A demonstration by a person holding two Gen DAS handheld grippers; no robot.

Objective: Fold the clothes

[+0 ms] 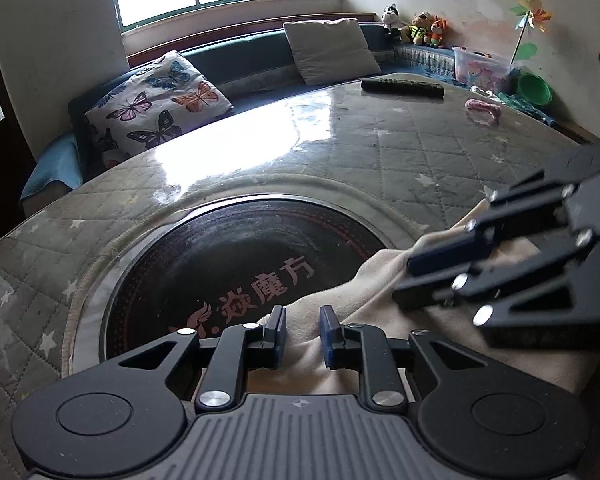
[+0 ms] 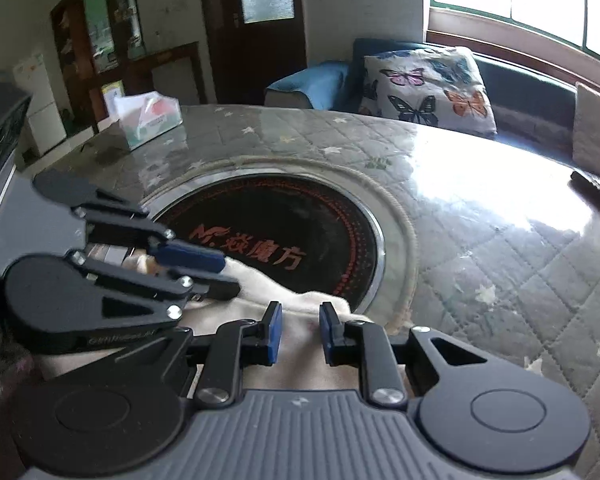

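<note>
- Left wrist view: the left hand-held gripper pointed forward and downward over the near edge of the counter, which was covered in a grey quilted, star-printed cloth under a glossy sheet.
- Its blue-padded jaws stood narrowly apart, with a ridge of the beige soft fabric garment rising between them; whether the pads pressed the cloth could not be told.
- The garment lay bunched at the near edge, partly over the round black glass plate with red lettering set in the counter.
- The right hand-held gripper came in from the right, tilted, with its fingertips on the same garment.
- Right wrist view: the right hand-held gripper also angled downward, its jaws at a narrow gap over a fold of the garment; the grip was likewise unclear.
- The left hand-held gripper lay just beside it on the left, with cloth between its pads.
- A black remote control and a small pink object lay at the far side.
</note>
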